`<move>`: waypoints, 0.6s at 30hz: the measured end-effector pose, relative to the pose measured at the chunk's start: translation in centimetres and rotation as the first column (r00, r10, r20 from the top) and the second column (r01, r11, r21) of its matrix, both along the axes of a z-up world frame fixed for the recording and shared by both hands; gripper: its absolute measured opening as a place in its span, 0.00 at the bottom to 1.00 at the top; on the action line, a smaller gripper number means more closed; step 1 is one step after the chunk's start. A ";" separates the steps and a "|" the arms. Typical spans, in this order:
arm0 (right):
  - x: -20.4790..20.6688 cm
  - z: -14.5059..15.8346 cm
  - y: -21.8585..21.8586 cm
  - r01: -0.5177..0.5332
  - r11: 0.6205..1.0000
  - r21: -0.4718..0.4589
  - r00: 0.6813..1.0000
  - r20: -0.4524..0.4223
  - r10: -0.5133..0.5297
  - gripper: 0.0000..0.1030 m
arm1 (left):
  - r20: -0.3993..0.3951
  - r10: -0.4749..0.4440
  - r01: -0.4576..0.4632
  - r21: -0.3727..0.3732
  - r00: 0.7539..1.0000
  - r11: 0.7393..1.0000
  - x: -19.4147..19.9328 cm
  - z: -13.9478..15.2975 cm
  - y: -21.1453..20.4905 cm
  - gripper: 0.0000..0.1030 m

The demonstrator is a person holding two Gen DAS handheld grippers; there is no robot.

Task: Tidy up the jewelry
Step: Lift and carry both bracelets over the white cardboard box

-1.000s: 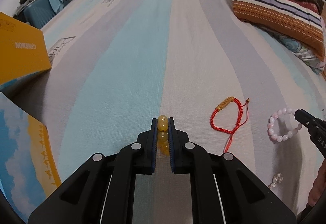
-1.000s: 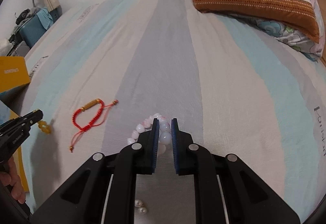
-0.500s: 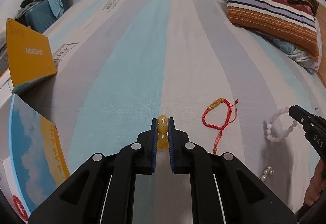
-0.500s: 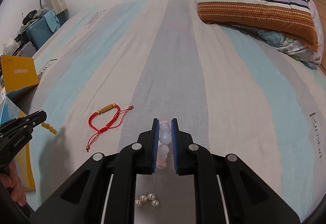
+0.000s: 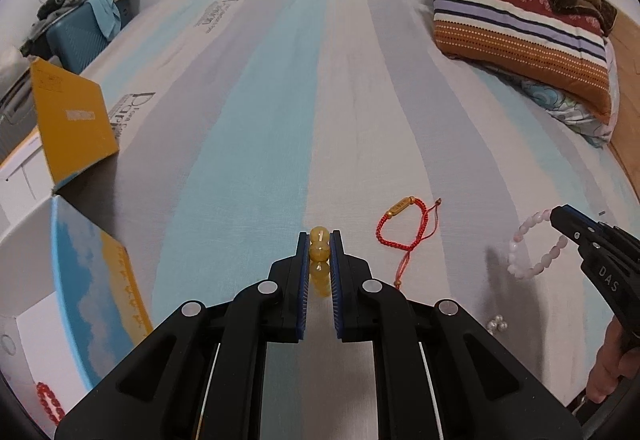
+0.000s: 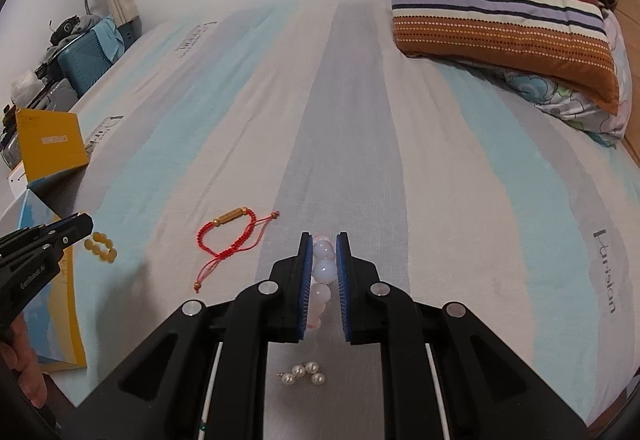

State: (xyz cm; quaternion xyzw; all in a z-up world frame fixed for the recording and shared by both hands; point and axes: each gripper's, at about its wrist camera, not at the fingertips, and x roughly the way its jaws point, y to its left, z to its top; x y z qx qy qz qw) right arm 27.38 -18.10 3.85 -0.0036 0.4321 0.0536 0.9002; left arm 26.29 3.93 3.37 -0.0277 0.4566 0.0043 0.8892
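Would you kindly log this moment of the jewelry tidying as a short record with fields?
surface: striped bedsheet
left gripper: shut on the amber bead bracelet, lifted off the sheet
right gripper: shut on the pink bead bracelet, lifted
lying on sheet: red cord bracelet; pearl earrings
at left edge: open box holding a red bead bracelet

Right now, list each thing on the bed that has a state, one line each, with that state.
Left tongs: shut on the amber bracelet.
Amber bracelet: clamped, lifted off the sheet.
Right tongs: shut on the pink bracelet.
Pink bracelet: clamped, hanging clear of the sheet.
Red bracelet: lying flat, cords loose, untouched.
Pearl earrings: lying on the sheet, untouched.
Box: lid standing open.
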 end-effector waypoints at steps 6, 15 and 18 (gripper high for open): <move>-1.2 1.4 0.7 -0.007 1.000 0.000 1.000 0.014 0.007 0.11 | 0.008 0.000 0.000 -0.016 1.000 1.000 -1.7 1.7 0.7 0.09; -2.8 3.0 3.0 -0.028 1.000 0.007 0.999 0.024 0.027 0.11 | 0.033 0.025 -0.024 -0.015 0.999 1.000 -4.8 4.2 2.8 0.09; -3.5 3.7 4.3 -0.045 0.999 0.009 0.998 0.033 0.045 0.11 | 0.036 0.042 -0.042 -0.010 0.998 0.999 -5.7 4.8 3.8 0.09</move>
